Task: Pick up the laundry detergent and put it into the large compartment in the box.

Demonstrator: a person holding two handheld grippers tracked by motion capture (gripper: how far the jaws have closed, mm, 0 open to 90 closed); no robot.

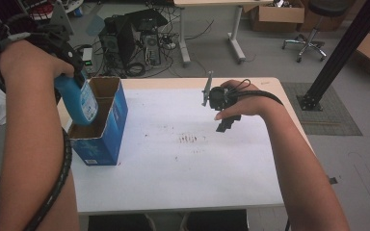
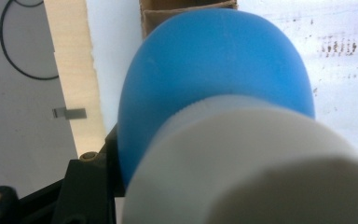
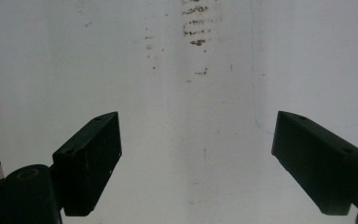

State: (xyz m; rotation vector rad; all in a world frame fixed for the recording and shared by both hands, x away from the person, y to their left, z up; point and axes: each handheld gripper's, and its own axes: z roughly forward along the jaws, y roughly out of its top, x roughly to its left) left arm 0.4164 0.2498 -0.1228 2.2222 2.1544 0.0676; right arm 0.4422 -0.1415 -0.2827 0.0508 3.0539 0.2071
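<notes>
My left claw (image 1: 72, 79) clamps the blue plastic bottle with white cap (image 1: 82, 100), hanging bottom-down, long axis slightly tilted, directly over the open top of the blue cardboard box (image 1: 107, 132) at the counter's (image 1: 183, 178) left edge. Next: straight down into it. My right claw (image 3: 196, 154) hovers wide, empty, well apart.

The bottle (image 1: 81, 98) is blue with a white cap and a pale label. The box (image 1: 107, 129) is blue outside, brown cardboard inside. The surface (image 1: 183, 168) is white with rust-brown speckles near its middle and a light wood edge. Both grippers' fingers (image 3: 87, 161) are black.
</notes>
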